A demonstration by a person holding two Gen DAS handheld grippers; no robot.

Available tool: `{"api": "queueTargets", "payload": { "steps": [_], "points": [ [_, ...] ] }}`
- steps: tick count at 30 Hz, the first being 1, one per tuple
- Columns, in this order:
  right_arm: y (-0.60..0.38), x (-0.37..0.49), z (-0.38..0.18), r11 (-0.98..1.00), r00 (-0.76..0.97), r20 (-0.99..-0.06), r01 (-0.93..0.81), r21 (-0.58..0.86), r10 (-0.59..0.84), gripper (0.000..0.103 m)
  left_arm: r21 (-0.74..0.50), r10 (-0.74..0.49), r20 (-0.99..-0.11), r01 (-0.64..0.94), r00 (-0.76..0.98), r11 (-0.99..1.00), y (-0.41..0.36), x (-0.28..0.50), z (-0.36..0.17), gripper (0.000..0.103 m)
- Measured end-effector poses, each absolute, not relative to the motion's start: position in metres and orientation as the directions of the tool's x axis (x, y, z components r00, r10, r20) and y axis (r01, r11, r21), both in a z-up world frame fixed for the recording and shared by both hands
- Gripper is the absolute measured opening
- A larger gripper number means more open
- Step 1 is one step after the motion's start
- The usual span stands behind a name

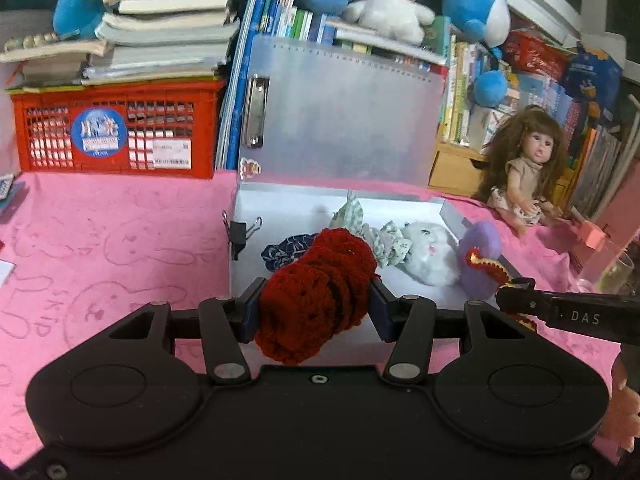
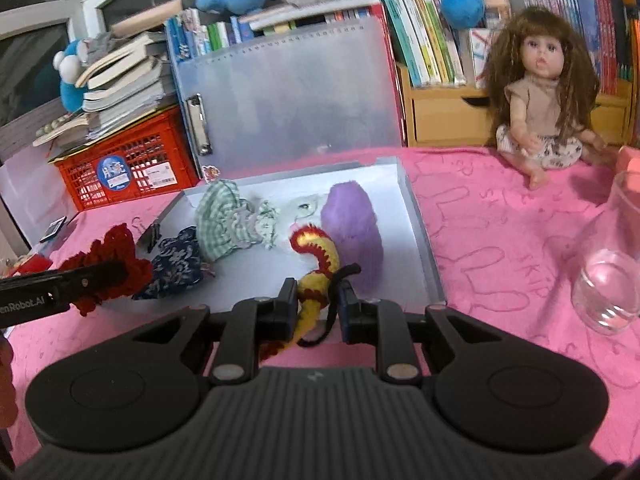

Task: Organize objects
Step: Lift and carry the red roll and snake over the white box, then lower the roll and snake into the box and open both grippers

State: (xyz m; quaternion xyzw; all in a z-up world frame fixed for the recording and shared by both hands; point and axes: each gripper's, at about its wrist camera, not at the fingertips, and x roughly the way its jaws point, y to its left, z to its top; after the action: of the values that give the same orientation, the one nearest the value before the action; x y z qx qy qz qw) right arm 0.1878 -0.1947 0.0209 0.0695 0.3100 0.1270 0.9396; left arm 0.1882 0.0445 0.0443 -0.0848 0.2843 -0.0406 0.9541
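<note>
My left gripper (image 1: 316,308) is shut on a dark red crocheted scrunchie (image 1: 316,296), held at the near edge of the open white box (image 1: 280,204); it shows at the left of the right wrist view (image 2: 116,264). My right gripper (image 2: 316,304) is shut on a yellow and red crocheted scrunchie (image 2: 316,264) at the box's near edge, seen too in the left wrist view (image 1: 486,266). In the box lie a purple fluffy piece (image 2: 352,232), a green checked scrunchie (image 2: 224,216), a navy patterned scrunchie (image 2: 176,268) and a white fluffy piece (image 1: 430,252).
The box lid (image 1: 344,112) stands upright behind it. A doll (image 2: 544,88) sits at the right on the pink cloth (image 2: 500,232). A clear glass (image 2: 608,280) stands near right. A red crate (image 1: 116,128) with stacked books is at back left.
</note>
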Motion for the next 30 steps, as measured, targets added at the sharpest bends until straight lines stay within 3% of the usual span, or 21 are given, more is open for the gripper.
{"api": "queueTargets", "payload": {
  "steps": [9, 30],
  "points": [
    [-0.194, 0.213, 0.017, 0.954, 0.759, -0.581, -0.204, 0.218, 0.295, 0.023, -0.200, -0.124, -0.580, 0.007, 0.805, 0.980, 0.039, 0.227, 0.023, 0.050],
    [-0.188, 0.259, 0.013, 0.972, 0.753, -0.615, -0.165, 0.166, 0.233, 0.022, -0.138, -0.048, -0.580, -0.040, 0.813, 0.990, 0.033, 0.265, 0.011, 0.049]
  ]
}}
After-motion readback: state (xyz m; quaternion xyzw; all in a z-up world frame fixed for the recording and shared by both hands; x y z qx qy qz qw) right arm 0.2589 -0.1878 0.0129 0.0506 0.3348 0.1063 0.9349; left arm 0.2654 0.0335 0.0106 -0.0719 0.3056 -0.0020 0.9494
